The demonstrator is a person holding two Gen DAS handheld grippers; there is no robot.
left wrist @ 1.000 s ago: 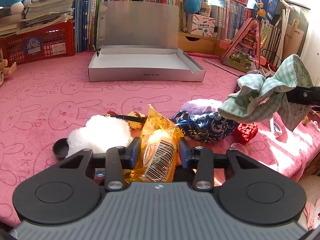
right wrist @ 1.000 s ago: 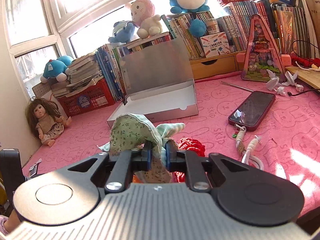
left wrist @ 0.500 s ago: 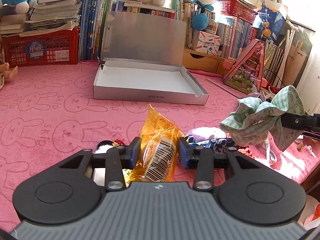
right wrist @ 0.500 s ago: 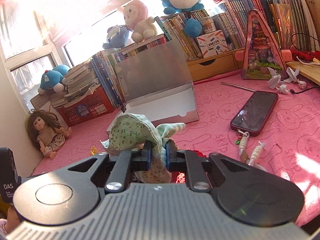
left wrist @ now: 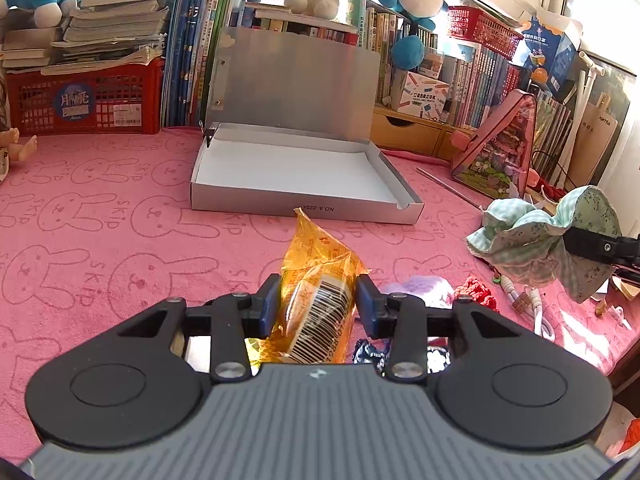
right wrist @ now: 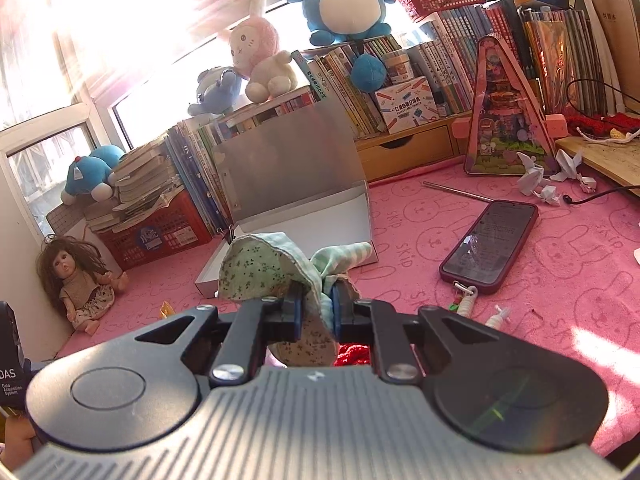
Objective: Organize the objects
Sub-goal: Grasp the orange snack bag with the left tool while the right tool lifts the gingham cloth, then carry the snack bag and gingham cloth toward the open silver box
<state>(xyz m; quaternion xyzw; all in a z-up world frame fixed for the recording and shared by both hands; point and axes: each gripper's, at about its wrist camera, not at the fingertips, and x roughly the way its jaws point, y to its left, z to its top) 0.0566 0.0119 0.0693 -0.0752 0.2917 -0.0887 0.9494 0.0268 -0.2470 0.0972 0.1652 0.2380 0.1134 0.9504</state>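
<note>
left wrist: crinkled orange barcoded snack packet

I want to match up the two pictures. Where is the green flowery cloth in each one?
Left wrist view: the green flowery cloth is at the right edge, pinched in the right claw, above the pink towel.
Right wrist view: the cloth is low in the middle, bunched between that claw's pads.
Shared landmark: the open silver box, seen behind the cloth in the right wrist view and left of it in the left wrist view.
</note>
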